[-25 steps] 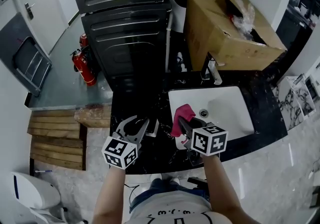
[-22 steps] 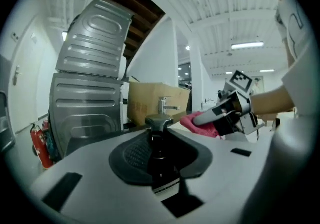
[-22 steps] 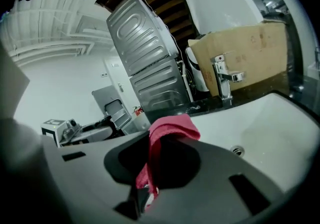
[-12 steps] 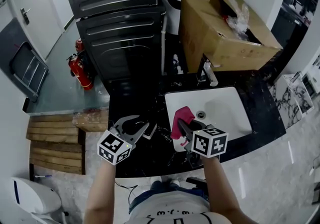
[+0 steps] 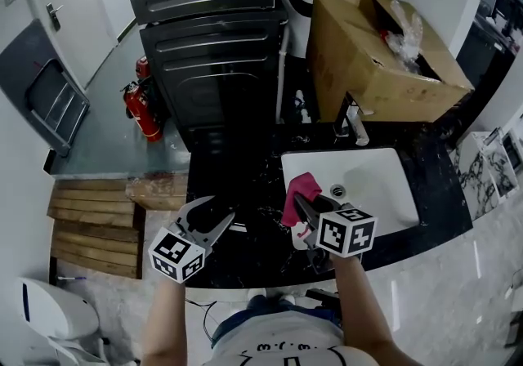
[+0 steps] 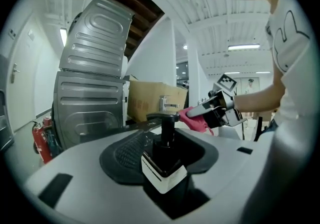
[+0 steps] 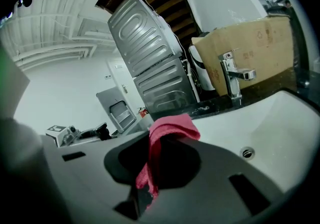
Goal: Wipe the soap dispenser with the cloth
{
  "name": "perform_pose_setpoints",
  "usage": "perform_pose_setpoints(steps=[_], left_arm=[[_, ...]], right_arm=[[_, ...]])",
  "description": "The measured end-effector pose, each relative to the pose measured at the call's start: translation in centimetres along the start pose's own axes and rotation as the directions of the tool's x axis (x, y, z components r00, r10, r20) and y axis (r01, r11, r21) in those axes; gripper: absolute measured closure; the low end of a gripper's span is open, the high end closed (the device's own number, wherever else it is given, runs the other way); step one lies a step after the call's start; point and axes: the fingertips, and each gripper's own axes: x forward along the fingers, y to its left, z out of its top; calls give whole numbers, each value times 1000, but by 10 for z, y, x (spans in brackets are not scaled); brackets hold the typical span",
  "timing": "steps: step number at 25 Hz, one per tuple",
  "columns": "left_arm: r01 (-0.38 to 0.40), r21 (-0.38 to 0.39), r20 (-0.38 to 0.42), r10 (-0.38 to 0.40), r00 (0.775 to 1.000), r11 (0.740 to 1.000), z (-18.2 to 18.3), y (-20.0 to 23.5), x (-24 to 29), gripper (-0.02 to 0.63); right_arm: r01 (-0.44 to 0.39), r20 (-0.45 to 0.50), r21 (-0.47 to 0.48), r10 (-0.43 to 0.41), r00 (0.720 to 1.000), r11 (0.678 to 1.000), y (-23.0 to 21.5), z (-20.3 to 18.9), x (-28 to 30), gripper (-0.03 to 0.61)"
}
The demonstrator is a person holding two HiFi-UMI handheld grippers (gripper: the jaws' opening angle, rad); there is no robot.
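The left tongs (image 5: 219,213) are just opening. Their jaws are now standing clearly apart, and the soap dispenser (image 6: 165,160), a black pump bottle with a white label, is standing upright between them with the pads no longer seeming to press on it. It is sitting on the dark tabletop (image 5: 245,180) near the front edge, left of the sink (image 5: 384,185). The right tongs (image 5: 301,204) are staying clamped on the pink cloth (image 5: 299,191), holding it bunched over the sink's left rim, near the dispenser but not touching it. I am judging that the bottle is being let go to stand free, so the wiping is pausing or finishing. Any further wiping is probably calling for a fresh steadying grip.
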Motion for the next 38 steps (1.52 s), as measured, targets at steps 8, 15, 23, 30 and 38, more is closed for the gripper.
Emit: perform_pose_setpoints(steps=[8, 15, 23, 30, 38], left_arm=[[-193, -118, 13, 196, 981, 974, 1, -5, 16, 418], [-234, -235, 35, 249, 968, 943, 8, -7, 21, 492], [-89, -651, 231, 308, 923, 754, -7, 7, 0, 503], [-121, -630, 194, 306, 932, 767, -10, 8, -1, 506], [-124, -639, 184, 307, 934, 759, -12, 9, -2, 506]], right_arm=[[-20, -2, -3, 20, 1000, 1000, 9, -5, -1, 531], [-14, -8, -6, 13, 1000, 1000, 11, -13, -8, 531], [-40, -16, -29, 40, 999, 999, 23, -15, -10, 531], [-162, -55, -96, 157, 986, 982, 69, -17, 6, 531], [-219, -135, -213, 194, 972, 952, 98, -34, 25, 531]])
